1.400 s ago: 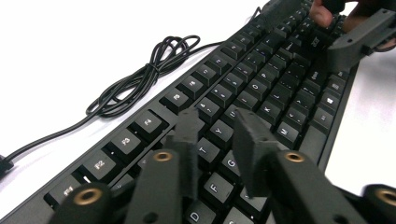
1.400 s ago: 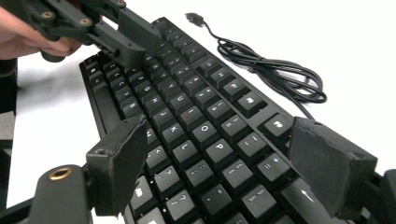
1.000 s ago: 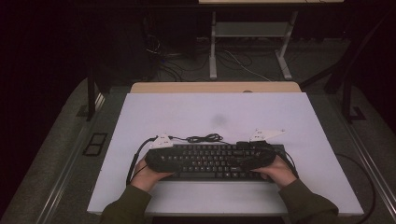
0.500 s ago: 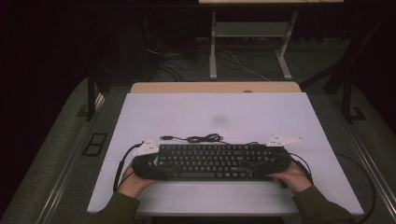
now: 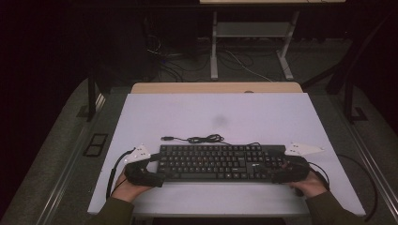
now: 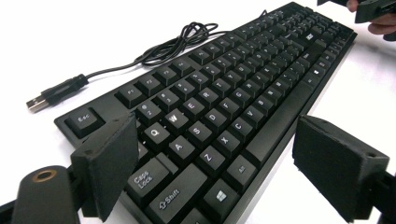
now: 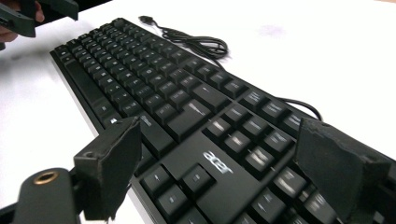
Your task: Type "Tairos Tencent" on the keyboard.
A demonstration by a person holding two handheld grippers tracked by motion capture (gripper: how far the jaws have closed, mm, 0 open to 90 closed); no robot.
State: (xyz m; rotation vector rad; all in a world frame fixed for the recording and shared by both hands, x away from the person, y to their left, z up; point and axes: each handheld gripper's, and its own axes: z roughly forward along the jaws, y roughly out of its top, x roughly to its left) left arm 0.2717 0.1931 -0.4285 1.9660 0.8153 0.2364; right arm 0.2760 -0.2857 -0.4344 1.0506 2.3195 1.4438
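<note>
Keyboard (image 5: 218, 162): flat on the near half of the desk (image 5: 263, 117), long side running left to right, set square to the near edge as if just laid down.
Left tool (image 6: 212, 179): jaws apart and just been opening, straddling the left end without pressing it, so no grip.
Right tool (image 7: 219, 175): jaws apart around the right end, pads clear of the casing.
Cable (image 5: 202, 139): loosely coiled just beyond the far edge, plug (image 6: 37, 101) lying free, kept clear of the keys.
</note>
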